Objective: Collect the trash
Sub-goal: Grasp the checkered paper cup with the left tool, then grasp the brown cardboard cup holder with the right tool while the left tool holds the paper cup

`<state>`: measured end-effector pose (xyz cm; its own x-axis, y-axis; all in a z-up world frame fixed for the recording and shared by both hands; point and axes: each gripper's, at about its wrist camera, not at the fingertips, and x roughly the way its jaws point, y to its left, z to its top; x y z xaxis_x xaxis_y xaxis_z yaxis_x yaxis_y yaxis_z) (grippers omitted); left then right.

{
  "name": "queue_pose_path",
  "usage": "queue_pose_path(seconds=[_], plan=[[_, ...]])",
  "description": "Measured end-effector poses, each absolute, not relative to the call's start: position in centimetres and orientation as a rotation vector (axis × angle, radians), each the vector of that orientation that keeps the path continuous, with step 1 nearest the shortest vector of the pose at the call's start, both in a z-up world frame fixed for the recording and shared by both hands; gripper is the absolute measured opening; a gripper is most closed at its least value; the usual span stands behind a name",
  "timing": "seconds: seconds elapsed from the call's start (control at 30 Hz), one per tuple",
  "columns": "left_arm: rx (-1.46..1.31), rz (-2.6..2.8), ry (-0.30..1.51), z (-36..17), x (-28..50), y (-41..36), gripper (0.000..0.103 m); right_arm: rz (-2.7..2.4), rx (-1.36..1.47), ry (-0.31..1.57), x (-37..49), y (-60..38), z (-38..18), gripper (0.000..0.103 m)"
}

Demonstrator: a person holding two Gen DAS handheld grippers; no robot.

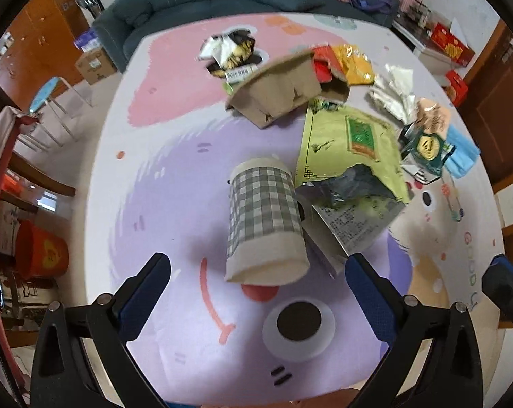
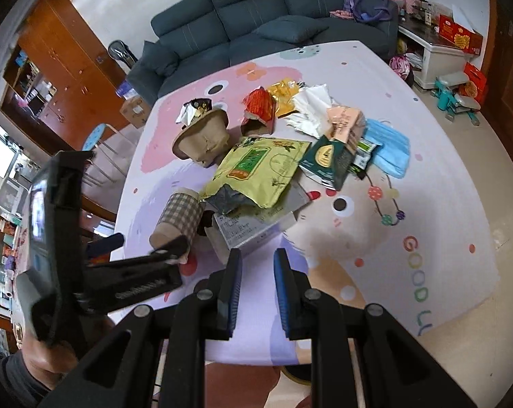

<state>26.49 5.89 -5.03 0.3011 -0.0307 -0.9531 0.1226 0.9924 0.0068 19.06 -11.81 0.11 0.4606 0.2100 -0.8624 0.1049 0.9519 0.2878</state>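
**Left wrist view: litter heaped on a pastel cartoon cloth**

Left wrist view looks steeply down on the surface (image 1: 174, 176), covered by a pink and lilac cartoon-print cloth. The left tool (image 1: 256, 272) has its blue-padded jaws spread wide with nothing between them; the grey-checked paper cup (image 1: 264, 217) lies on its side just beyond them. Touching the cup's right side is a torn yellow-green foil pouch (image 1: 344, 142) resting over a grey printed carton (image 1: 351, 224). Farther back lie a tipped brown paper bowl (image 1: 280, 91), red and yellow snack wrappers (image 1: 344, 63), crumpled white tissue (image 1: 394, 93), a dark green packet (image 1: 426, 149) and a blue face mask (image 1: 463, 151).

Right wrist view shows the right tool (image 2: 256, 272) above bare cloth near the carton, its jaws narrowly parted and empty. The left tool appears at its left, held by a hand (image 2: 42, 363).

Beyond the surface stand a dark teal sofa (image 2: 256, 10), orange-brown wooden cabinets (image 2: 66, 68), a blue-seated stool (image 2: 98, 137) and a white side table (image 2: 440, 57) bearing red boxes.
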Motion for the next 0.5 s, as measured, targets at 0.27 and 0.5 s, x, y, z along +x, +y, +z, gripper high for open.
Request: queue_pose_path(seconds=[0.27,0.5], plan=[[0.047,-0.128,1.333,-7.7,29.8,7.6,0.066,0.056,0.298,1.13,22.4,-9.2,0.0,0.019],[0.02,-0.182,1.353,-8.2,31.5,10.2,0.034,0.087,0.308,1.15,25.8,-6.7,-0.1,0.019]])
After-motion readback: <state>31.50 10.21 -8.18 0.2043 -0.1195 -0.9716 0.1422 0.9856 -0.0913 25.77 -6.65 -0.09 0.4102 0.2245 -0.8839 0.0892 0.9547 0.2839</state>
